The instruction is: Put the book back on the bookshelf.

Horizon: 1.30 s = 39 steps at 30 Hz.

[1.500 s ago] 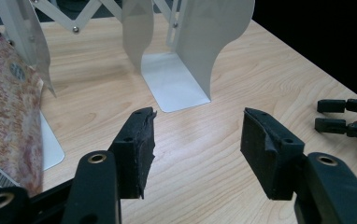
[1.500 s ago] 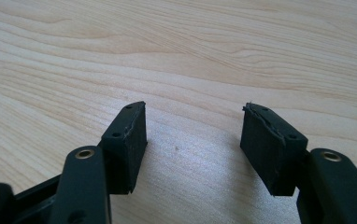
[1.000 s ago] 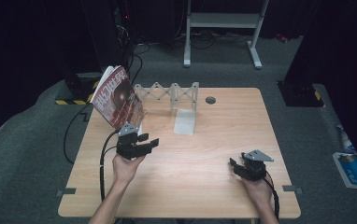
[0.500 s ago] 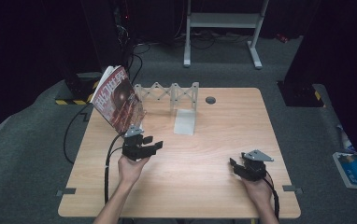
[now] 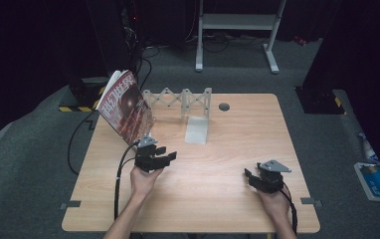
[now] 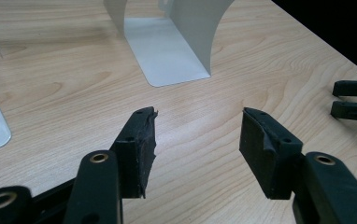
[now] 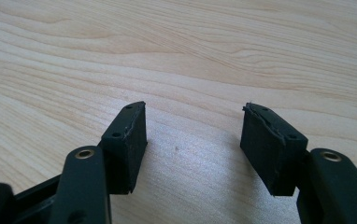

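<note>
Red-covered magazine [image 5: 126, 107] stands tilted at the tabletop's [image 5: 218, 194] far left, leaning against a white expanding accordion rack [image 5: 178, 99]; cover printed in dark red with a round figure. White bent metal bookend [image 5: 197, 130] stands just right of it. Left gripper [image 5: 168, 156], jaws wide and empty, sits near the magazine's lower corner. Right gripper [image 5: 247, 175], likewise wide and empty, is well apart.

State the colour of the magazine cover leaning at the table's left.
Dark red with pale lettering; the magazine shows best in the high view.
</note>
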Available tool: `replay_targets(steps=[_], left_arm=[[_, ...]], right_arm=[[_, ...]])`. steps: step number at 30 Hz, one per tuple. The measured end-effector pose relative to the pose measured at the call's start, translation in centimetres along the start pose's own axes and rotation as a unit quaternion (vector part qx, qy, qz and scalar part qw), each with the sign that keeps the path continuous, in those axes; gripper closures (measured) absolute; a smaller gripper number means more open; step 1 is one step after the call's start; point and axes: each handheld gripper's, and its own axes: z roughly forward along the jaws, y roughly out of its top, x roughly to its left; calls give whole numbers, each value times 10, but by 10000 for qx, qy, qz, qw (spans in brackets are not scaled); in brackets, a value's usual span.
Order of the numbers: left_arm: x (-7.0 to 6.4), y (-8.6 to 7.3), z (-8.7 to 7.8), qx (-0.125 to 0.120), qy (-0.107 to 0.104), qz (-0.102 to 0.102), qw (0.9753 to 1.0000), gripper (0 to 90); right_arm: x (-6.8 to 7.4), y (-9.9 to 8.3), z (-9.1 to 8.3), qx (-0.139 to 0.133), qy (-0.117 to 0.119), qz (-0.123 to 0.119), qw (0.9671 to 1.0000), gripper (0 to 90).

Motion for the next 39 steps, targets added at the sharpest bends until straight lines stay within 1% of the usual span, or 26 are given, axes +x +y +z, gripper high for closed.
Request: replay_targets(steps=[1,4,6,7,8,9,13,15,18,22,24,27,32,38,39], left_arm=[[0,0,1,3,23,40,10000,456],[0,-2,7,43,52,37,10000,457],[-1,-3,9,89,77,82,9999,458],[-1,-4,10,67,85,72,9999,459],[-1,-4,10,82,93,107,9999,460],[-2,-4,11,77,85,83,9999,460],[-3,-5,14,100,116,128,9998,461],[-4,-6,15,104,113,108,9998,461],[-3,-6,17,122,139,164,9997,462],[-4,-8,21,99,129,134,9998,462],[-4,-8,22,97,143,172,9997,462],[-5,-11,25,73,151,149,9997,462],[-4,-13,28,84,204,190,9996,462],[-4,-16,33,81,240,172,9995,462],[-4,-16,34,79,268,202,9994,462]], right_arm=[[0,0,0,0,-1,0,10000,407],[0,0,0,1,-2,1,10000,408],[0,0,0,-1,-1,1,10000,408],[0,0,0,0,-1,-1,10000,408],[0,0,0,0,-1,1,10000,407],[0,0,0,3,-2,16,10000,407],[0,0,0,0,0,1,10000,408],[0,0,0,-3,-1,-5,10000,407],[0,0,0,-2,0,-5,10000,408],[0,0,0,-1,-1,-5,10000,407],[0,0,0,-1,-1,-4,10000,407],[0,0,0,0,-1,0,10000,408],[0,0,0,0,-1,1,10000,407],[0,0,0,-1,0,-6,10000,407],[0,0,0,1,0,5,10000,407]])
